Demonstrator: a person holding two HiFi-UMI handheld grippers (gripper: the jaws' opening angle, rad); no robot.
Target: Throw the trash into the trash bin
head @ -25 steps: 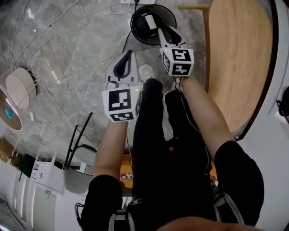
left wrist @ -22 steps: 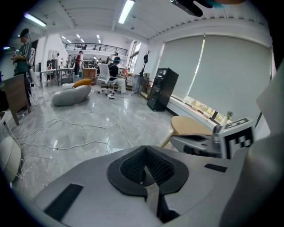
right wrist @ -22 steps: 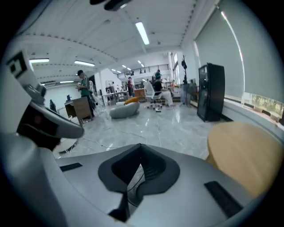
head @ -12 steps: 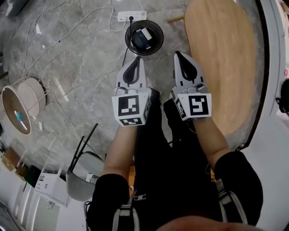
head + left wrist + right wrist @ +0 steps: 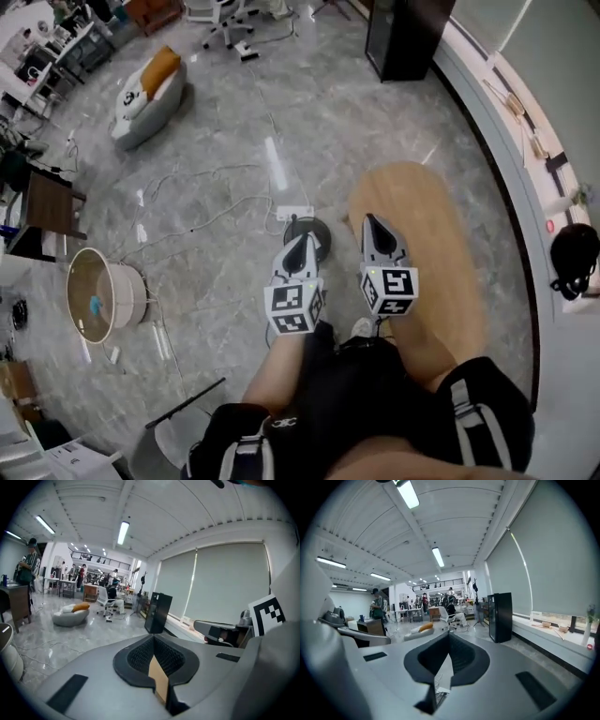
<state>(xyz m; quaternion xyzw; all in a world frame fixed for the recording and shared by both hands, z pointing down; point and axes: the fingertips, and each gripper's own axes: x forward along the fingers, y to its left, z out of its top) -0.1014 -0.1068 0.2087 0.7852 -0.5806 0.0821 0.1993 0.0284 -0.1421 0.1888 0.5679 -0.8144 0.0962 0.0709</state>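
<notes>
The black round trash bin stands on the grey marble floor, far below, half hidden behind my left gripper. What lies inside it is too small to tell. Both grippers are held high and side by side, pointing out over the room. The left gripper is shut with nothing between its jaws; a tan sliver shows through the slot behind its tips. To its right, over the wooden table's edge, the right gripper is likewise shut and empty.
An oval wooden table is right of the bin. A white power strip with cables lies just beyond it. A round fan stands at left, a beanbag far left, a black cabinet at the back. A person stands far off.
Both grippers have risen well away from the bin and now point nearly level. The right gripper's jaws, apart over the bin a second ago, have shut. The head view has lifted toward the room.
</notes>
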